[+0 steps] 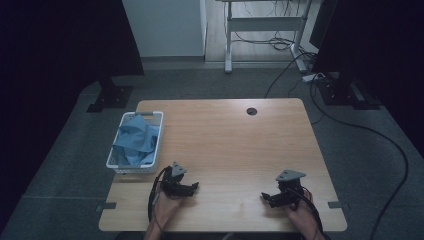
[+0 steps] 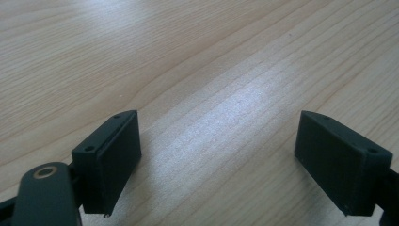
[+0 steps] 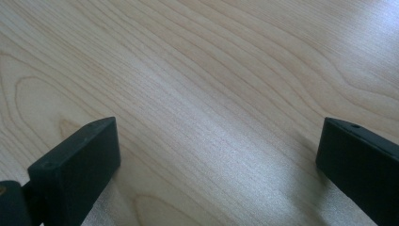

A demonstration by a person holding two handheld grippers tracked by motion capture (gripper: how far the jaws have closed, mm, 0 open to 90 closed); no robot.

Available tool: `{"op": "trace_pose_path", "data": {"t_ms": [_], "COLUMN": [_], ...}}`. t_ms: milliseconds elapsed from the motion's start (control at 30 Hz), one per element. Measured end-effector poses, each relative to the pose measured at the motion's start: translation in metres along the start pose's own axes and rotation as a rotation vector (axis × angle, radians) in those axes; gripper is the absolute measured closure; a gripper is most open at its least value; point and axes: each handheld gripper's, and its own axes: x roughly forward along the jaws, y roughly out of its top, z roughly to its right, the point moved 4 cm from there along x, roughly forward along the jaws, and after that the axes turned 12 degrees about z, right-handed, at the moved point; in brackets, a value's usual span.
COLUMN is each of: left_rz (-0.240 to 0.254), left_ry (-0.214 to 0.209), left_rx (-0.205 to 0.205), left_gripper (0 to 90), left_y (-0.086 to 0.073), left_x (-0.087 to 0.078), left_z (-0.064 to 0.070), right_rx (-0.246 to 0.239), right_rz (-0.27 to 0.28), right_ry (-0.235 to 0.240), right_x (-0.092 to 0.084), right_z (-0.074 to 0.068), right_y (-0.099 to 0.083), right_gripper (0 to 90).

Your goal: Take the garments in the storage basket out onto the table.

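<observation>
- Blue cloth (image 1: 136,140) lies bunched up inside the white basket (image 1: 159,131), which sits on the left side of the bench (image 1: 235,145).
- From the high view, the cloth fills most of the basket and a bit of it pokes up at the far end.
- Left hand-held gripper (image 1: 192,187) rests low on the bench near the front edge, just to the right of the basket's near corner and a little closer to the person.
- It is not touching the basket or the cloth. Its tips point to the right, away from the basket.
- In the left gripper view, the left hand-held gripper (image 2: 219,160) has its two black jaws spread wide, with bare wood between them. It holds nothing.
- Right hand-held gripper (image 1: 266,197) rests on the right side of the bench, well apart from the cloth. Its tips point left, toward the other one.
- In the right gripper view, the right hand-held gripper (image 3: 219,169) is also spread wide over bare wood and holds nothing.
- A hand (image 1: 167,207) holds the left one and a hand (image 1: 302,217) holds the right one.
- The room is dim, so the cloth may be one piece or more; I cannot tell.
</observation>
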Motion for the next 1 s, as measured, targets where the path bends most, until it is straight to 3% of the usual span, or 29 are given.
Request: {"op": "trace_pose_path", "data": {"t_ms": [567, 1000], "left_rz": [-0.002, 0.028], "left_ry": [-0.018, -0.029], "left_rx": [-0.003, -0.010], "left_gripper": [14.5, 14.0], "left_y": [0.015, 0.034], "left_x": [-0.004, -0.012], "left_z": [0.001, -0.004], "right_rx": [-0.002, -0.002], "right_rz": [-0.002, -0.001], "right_ry": [0.001, 0.002], "right_x": [0.000, -0.001], "right_z": [0.000, 0.000], "right_y": [0.000, 0.000], "right_gripper": [0.0, 0.0]}}
